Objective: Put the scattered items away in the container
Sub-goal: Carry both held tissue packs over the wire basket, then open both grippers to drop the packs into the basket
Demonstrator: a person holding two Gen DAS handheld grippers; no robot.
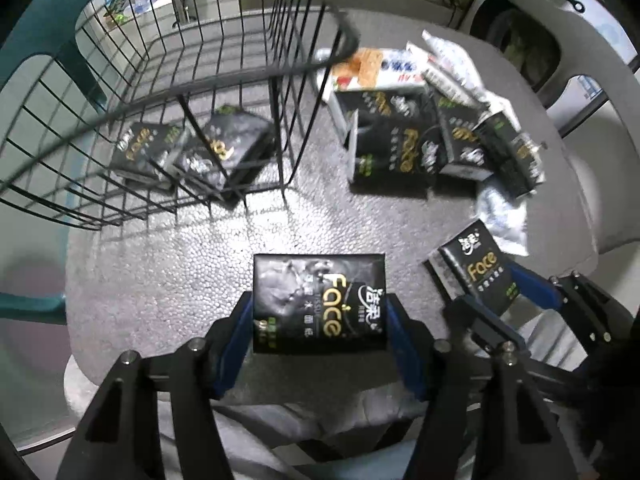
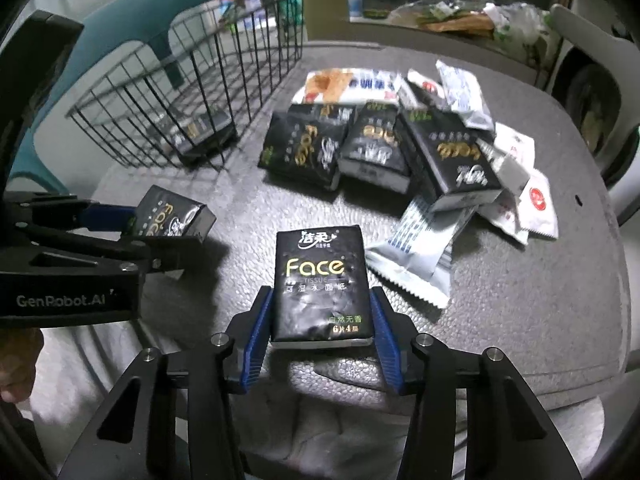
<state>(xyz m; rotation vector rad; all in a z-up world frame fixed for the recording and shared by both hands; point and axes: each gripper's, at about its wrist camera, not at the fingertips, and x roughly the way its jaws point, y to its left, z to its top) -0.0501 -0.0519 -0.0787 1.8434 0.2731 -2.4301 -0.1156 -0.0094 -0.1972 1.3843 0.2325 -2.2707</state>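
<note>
left gripper (image 1: 320,320) clamped on tissue pack (image 1: 319,304), near wire basket (image 1: 168,92) | right gripper (image 2: 322,316) clamped on second tissue pack (image 2: 322,284), farther from basket | two packs (image 1: 192,152) inside basket | loose pile (image 2: 384,148) on bench (image 2: 520,300) beside basket

One wire basket (image 2: 160,92), at least seven black tissue packs (image 2: 320,284) — two inside it; white sachets (image 2: 412,256) overlapping, uncountable

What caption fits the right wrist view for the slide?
Right tool shut on a black tissue pack, left tool holding another, wire basket and scattered packets beyond.
</note>
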